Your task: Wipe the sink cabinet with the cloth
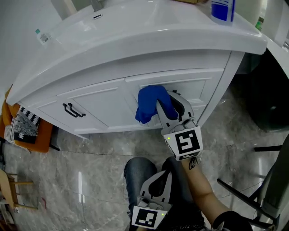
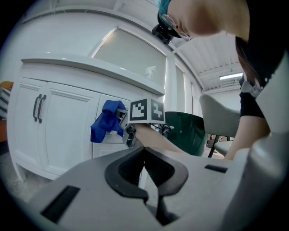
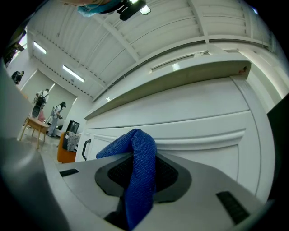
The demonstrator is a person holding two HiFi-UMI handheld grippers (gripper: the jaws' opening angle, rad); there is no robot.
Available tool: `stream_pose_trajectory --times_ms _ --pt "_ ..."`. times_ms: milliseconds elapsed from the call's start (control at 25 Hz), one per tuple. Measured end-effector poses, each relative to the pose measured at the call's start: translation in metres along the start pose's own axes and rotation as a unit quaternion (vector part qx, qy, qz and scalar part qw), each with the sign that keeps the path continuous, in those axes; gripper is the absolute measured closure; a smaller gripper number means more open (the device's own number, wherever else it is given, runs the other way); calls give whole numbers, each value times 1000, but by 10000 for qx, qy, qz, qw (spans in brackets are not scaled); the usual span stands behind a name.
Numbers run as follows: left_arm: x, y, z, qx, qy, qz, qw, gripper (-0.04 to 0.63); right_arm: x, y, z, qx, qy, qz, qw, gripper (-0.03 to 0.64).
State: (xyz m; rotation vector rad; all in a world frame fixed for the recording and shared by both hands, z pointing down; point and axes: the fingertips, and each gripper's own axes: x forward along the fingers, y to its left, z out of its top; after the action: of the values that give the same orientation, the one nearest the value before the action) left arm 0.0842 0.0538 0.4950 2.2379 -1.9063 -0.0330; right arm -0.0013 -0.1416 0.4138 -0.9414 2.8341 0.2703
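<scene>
Two claws are out, one busy and one idle. The right claw (image 1: 169, 100) is clamped on the one blue cloth (image 1: 149, 103), which bunches out over its jaws and looks to be pressed against the front of the white sink cabinet (image 1: 104, 101), on the panel just below the basin (image 1: 135, 31) rim. Seen along that claw's own jaws, the cloth (image 3: 141, 171) is folded into a thick hump pinched between the two pads, with the cabinet's moulded panel close behind it. From the cloth, two black handles (image 1: 73, 110) sit side by side on the cabinet at about 9 o'clock, and one blue bottle (image 1: 223, 10) stands on the basin top at about 1 o'clock. The left claw (image 1: 163, 176) hangs low at 6 o'clock from the cloth, well apart from the cabinet, above the grey marbled floor (image 1: 99, 162); its jaws are together with nothing between them. One orange stool (image 1: 31, 137) stands at the cabinet's far left.
</scene>
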Motion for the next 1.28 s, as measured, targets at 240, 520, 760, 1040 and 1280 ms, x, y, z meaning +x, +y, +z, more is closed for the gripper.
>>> stream_pose_trajectory --times_ms 240,520,760,1040,1280 --pt "2 -4 0 -10 -7 -59 10000 591 -12 -18 8 -2 -126 -237 9996 509" --pt "4 -11 0 -15 -11 -115 9999 591 -26 -35 9 251 -198 -394 9987 509" --pt "3 -12 -1 -26 -2 -109 9999 591 -38 -43 13 370 -287 -501 9976 509" --pt "1 -12 -1 -29 -23 -101 9999 591 -45 -51 15 421 -343 -638 9965 509" --pt "-1 -13 -1 -21 -17 -101 9999 591 -54 -67 14 506 -336 -828 9947 509"
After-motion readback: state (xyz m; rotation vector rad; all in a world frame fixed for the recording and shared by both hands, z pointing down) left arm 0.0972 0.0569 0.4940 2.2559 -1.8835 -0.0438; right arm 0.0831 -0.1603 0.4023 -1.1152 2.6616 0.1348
